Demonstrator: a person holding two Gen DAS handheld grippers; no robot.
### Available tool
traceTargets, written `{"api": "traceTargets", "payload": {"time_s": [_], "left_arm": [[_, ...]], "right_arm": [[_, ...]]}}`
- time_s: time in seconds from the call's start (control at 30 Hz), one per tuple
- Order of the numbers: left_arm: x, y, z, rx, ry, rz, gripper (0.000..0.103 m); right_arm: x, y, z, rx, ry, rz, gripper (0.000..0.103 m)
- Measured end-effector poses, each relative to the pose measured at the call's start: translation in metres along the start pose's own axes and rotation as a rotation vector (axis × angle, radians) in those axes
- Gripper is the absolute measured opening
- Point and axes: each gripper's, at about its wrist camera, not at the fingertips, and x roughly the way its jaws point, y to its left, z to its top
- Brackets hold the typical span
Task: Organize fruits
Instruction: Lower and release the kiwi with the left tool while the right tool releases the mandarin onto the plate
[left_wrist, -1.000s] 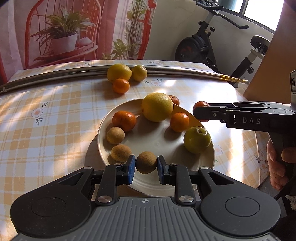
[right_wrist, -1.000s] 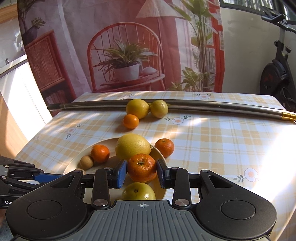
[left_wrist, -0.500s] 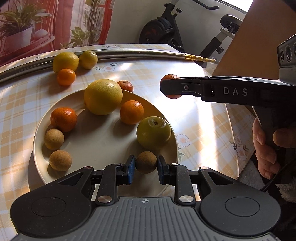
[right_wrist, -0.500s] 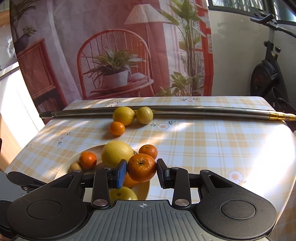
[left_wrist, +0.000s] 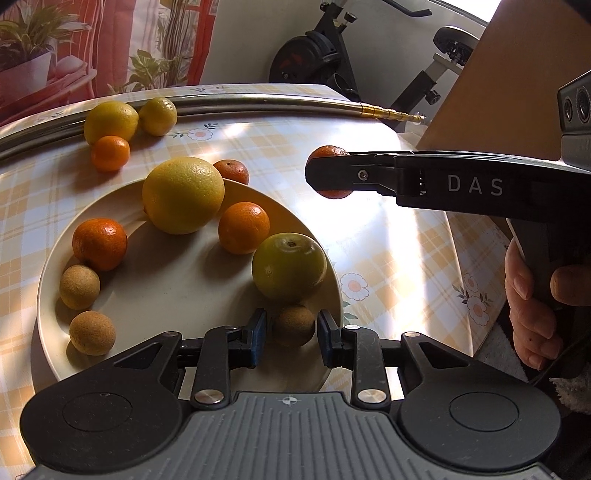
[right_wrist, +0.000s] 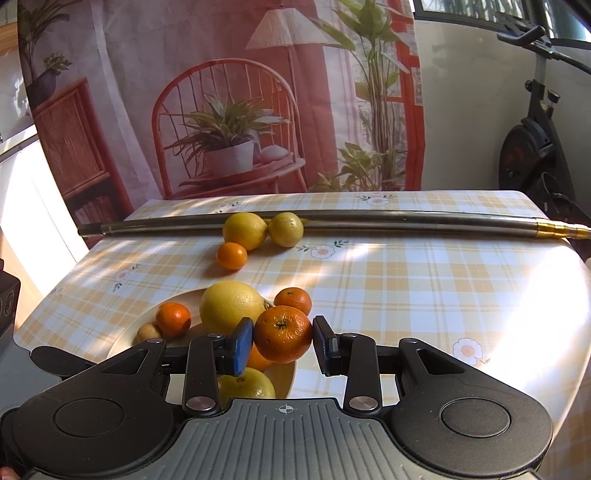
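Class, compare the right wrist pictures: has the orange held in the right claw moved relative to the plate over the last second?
Yes. The orange in the right claw has moved rightward off the plate, now partly over the tablecloth.

The right gripper (right_wrist: 283, 345) clasps a mandarin (right_wrist: 283, 334) above the plate's (right_wrist: 122, 334) rim, over the checked bench (right_wrist: 406, 288).

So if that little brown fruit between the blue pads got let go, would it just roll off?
Probably it would roll: the small brown fruit looks nearly round. The plate rim might catch it. Its skin looks rough and matte, so the left gripper likely won't slip on it.
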Motion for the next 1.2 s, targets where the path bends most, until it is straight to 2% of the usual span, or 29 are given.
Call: {"api": "traceTargets", "payload": {"time_s": [0.07, 0.27, 0.5, 0.7, 0.93, 1.2], "left_arm": [[-0.005, 0.004, -0.001, -0.011, -0.014, 0.002, 0.038], [-0.042, 0.014, -0.003, -0.012, -0.144, 0.073, 0.038], [-0.087, 0.043, -0.001, -0.11, -0.246, 0.3, 0.038], [-0.119, 0.064, -0.004, -0.215, -0.322, 0.415, 0.038], [-0.129, 0.073, -0.011, -0.254, -0.333, 0.443, 0.038], [-0.125, 0.066, -0.018, -0.222, -0.331, 0.446, 0.038]], "right_arm": [[0.001, 0.001, 0.001, -0.002, 0.002, 0.001, 0.032], [0.003, 0.008, 0.001, -0.02, 0.011, 0.019, 0.032], [0.015, 0.032, -0.001, -0.059, 0.054, 0.084, 0.032], [0.038, 0.072, -0.008, -0.166, 0.113, 0.147, 0.032], [0.073, 0.096, -0.009, -0.216, 0.155, 0.152, 0.032], [0.089, 0.101, -0.01, -0.203, 0.176, 0.15, 0.032]]}}
